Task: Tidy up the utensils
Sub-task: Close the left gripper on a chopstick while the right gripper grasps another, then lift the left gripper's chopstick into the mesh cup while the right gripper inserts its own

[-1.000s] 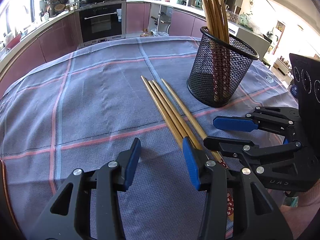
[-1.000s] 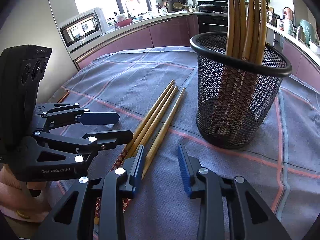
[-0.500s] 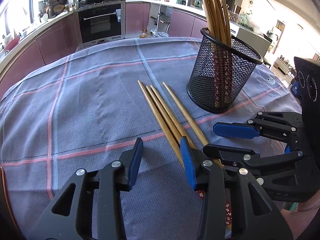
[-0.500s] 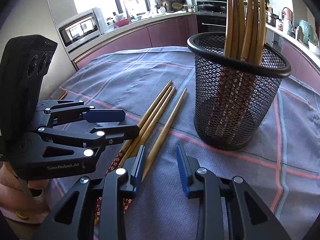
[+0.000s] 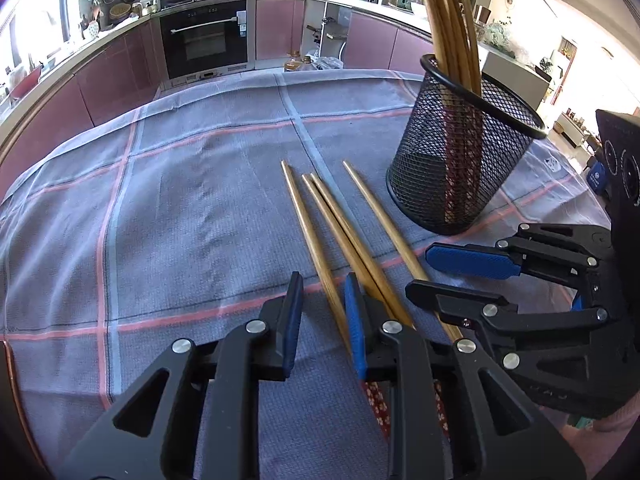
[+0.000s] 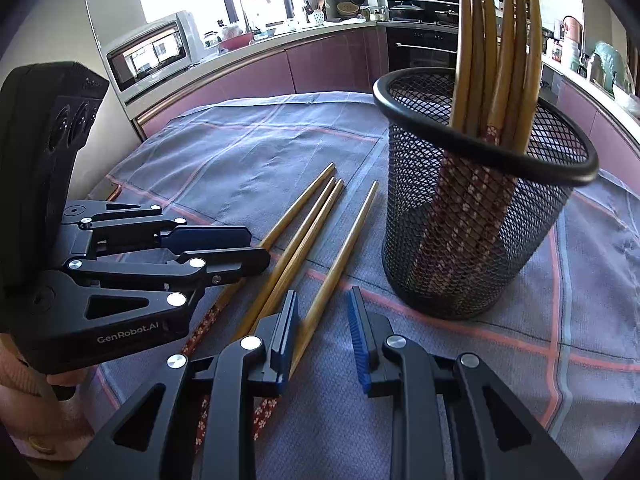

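Note:
Several wooden chopsticks point(image 5: 320, 216) with red patterned ends lie on the checked tablecloth, tips pointing away; they also show in the right wrist view point(image 6: 308, 236). A black mesh cup point(image 5: 460, 160) holding several more chopsticks stands to their right, also seen in the right wrist view point(image 6: 476, 220). My left gripper point(image 5: 322, 320) is open, low over the leftmost loose chopstick, which runs between its fingers. My right gripper point(image 6: 322, 328) is open, with the rightmost chopstick running under its left finger. Each gripper shows in the other's view, the right point(image 5: 460, 276) and the left point(image 6: 240, 248).
The grey cloth point(image 5: 180, 200) with pink lines covers the table. Kitchen cabinets and an oven point(image 5: 208, 36) stand beyond the far edge. A microwave point(image 6: 148, 52) sits on the counter at the left.
Both grippers have moved forward along the loose chopsticks and lower toward the cloth. The left gripper now straddles the leftmost chopstick. Chopsticks and cup have not moved.

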